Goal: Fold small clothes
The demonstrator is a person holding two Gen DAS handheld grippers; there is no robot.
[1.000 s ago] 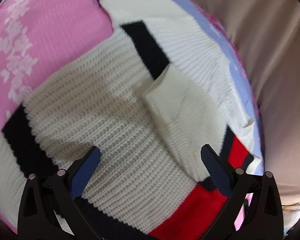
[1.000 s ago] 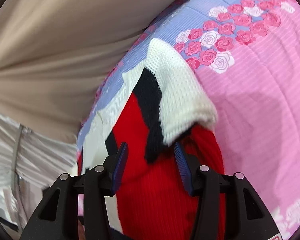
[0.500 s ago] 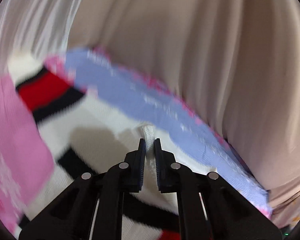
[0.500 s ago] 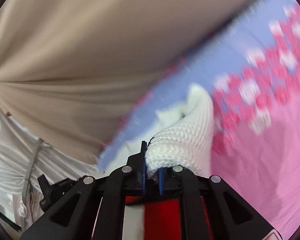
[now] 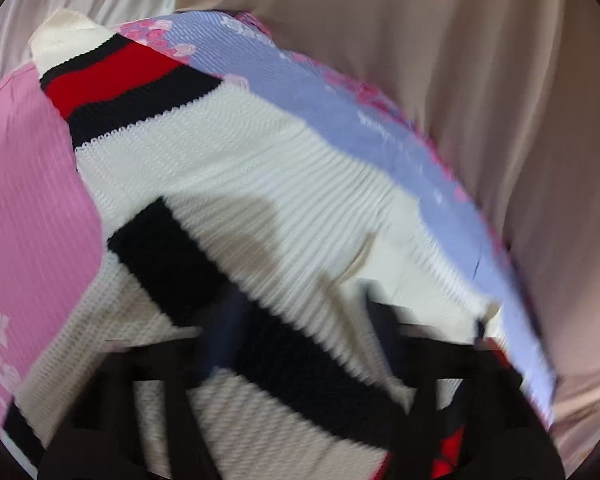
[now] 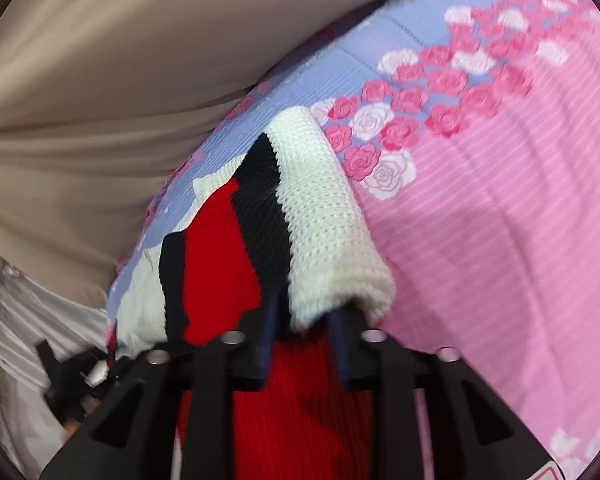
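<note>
A small knitted sweater (image 5: pixel 260 184), white with black and red stripes, lies on a pink and lilac floral bedspread (image 5: pixel 32 208). My left gripper (image 5: pixel 300 316) is blurred by motion; its fingers stand apart over the white and black knit, holding nothing. In the right wrist view the sweater's white cuff (image 6: pixel 324 216), with black and red bands, lies between the spread fingers of my right gripper (image 6: pixel 304 316), draped over them. The jaws are open there too.
A beige curtain (image 5: pixel 440 60) hangs past the far edge of the bed. White cloth (image 6: pixel 16 320) shows at lower left in the right wrist view. The bedspread's rose print (image 6: pixel 420 104) extends to the right.
Both grippers were shut on sweater folds half a second ago. Now both have opened and pulled back, leaving the fabric lying on the bed.
</note>
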